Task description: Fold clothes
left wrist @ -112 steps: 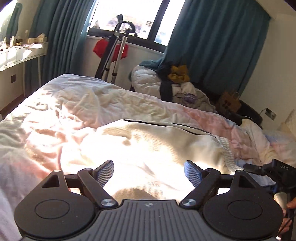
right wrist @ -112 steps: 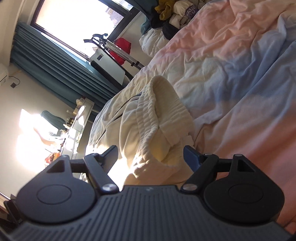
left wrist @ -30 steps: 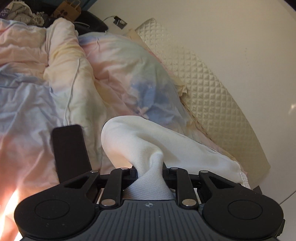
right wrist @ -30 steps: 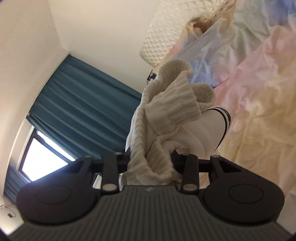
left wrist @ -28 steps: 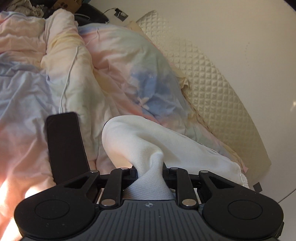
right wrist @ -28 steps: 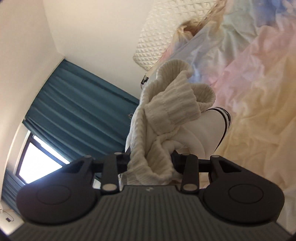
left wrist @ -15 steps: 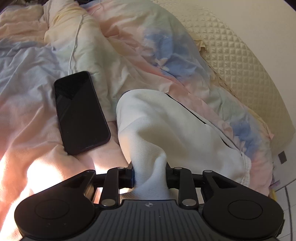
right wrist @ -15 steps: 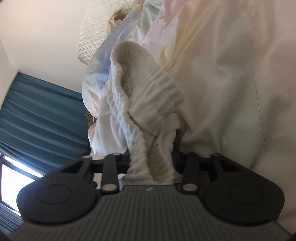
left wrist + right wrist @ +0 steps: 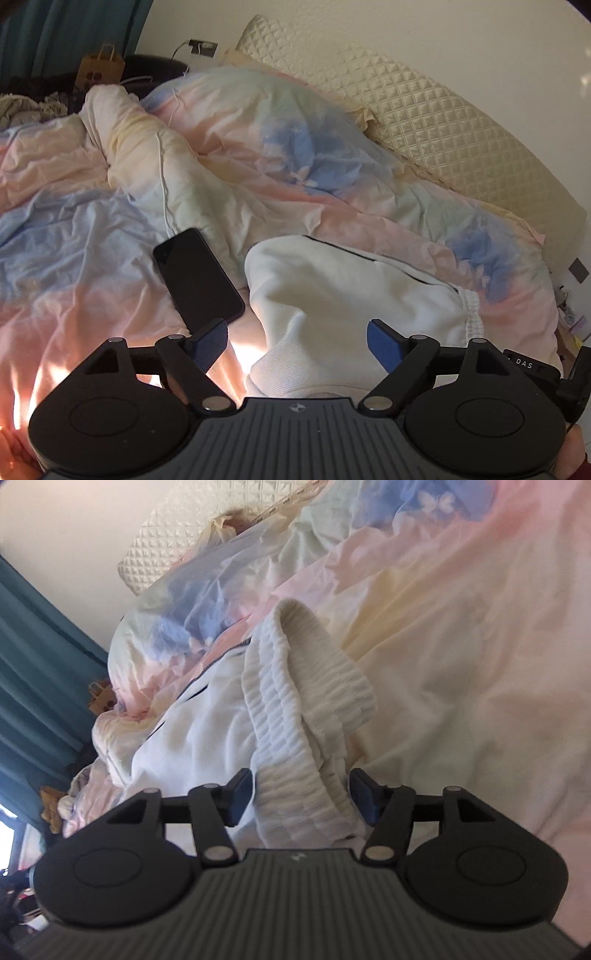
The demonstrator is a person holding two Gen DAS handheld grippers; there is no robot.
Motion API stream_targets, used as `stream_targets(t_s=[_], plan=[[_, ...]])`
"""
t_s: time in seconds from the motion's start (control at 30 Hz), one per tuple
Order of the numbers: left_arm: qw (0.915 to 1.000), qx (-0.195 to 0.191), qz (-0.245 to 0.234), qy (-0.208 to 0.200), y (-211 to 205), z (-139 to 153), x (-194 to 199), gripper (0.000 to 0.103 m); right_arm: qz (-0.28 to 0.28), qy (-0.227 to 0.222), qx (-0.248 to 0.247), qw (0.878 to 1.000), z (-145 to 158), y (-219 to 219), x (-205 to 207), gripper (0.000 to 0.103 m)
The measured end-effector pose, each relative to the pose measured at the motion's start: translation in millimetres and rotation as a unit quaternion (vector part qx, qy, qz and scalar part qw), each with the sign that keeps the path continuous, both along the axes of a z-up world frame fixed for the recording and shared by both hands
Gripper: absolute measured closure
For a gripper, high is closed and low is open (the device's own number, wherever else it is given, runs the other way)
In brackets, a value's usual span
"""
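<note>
Sunlight falls in bright patches on the pastel duvet [image 9: 74, 229] at the near left of the left wrist view, where pink, blue and cream cloth lies rumpled across the bed. A thin white cable [image 9: 162, 173] runs down a cream fold of the duvet to a black phone [image 9: 197, 277], which lies face up on the bedding just left of the white garment [image 9: 343, 291]. That garment, white with a thin dark line along one edge and a gathered elastic band at its right end, rests in a soft mound on the duvet in front of the quilted cream headboard [image 9: 443, 122]. The left hand-held gripper [image 9: 297, 341] is letting go: its jaws are opening and stand wide, the blue pads clear of the cloth on either side, with the near edge of the garment lying between them but not pressed. At the far right edge of this view part of the other black tool and a bit of a hand show. In the right wrist view the garment's ribbed waistband [image 9: 306, 709] loops up from the bedding and runs down between the fingers of the right hand-held gripper [image 9: 301, 794]. Its jaws too are opening; the pads stand just off the waistband on both sides. Teal curtains [image 9: 33, 672] hang at the left edge.
</note>
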State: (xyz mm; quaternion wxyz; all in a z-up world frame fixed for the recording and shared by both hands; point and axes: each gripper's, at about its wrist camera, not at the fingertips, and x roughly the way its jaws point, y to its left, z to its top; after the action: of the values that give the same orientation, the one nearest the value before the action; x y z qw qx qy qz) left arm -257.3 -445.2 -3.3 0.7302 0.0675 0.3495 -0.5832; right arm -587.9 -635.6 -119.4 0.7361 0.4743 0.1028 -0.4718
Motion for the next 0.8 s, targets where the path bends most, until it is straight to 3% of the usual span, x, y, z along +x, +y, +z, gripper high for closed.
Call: stream_targets(t_s=[0.07, 0.33, 0.53, 0.67, 0.8], plan=[[0.9997, -0.014, 0.002, -0.019, 17, 18, -8, 0.011, -0.016, 0.008, -0.011, 1.000, 8, 8, -7, 0.026], [0.9932, -0.046, 0.031, -0.103, 77, 74, -49, 0.000, 0.018, 0.046, -0.094, 0.994, 70, 68, -4, 0.025], [0.9885, -0.057, 0.043, -0.134, 119, 102, -77, 0.000, 0.061, 0.081, -0.171, 0.980, 125, 131, 15, 0.024], [0.9886, -0.064, 0.047, -0.128, 151, 111, -88, 0.000, 0.090, 0.092, -0.198, 0.972, 139, 169, 27, 0.024], [0.9839, -0.064, 0.065, -0.153, 176, 113, -102, 0.000, 0.113, 0.115, -0.230, 0.960, 148, 203, 34, 0.025]])
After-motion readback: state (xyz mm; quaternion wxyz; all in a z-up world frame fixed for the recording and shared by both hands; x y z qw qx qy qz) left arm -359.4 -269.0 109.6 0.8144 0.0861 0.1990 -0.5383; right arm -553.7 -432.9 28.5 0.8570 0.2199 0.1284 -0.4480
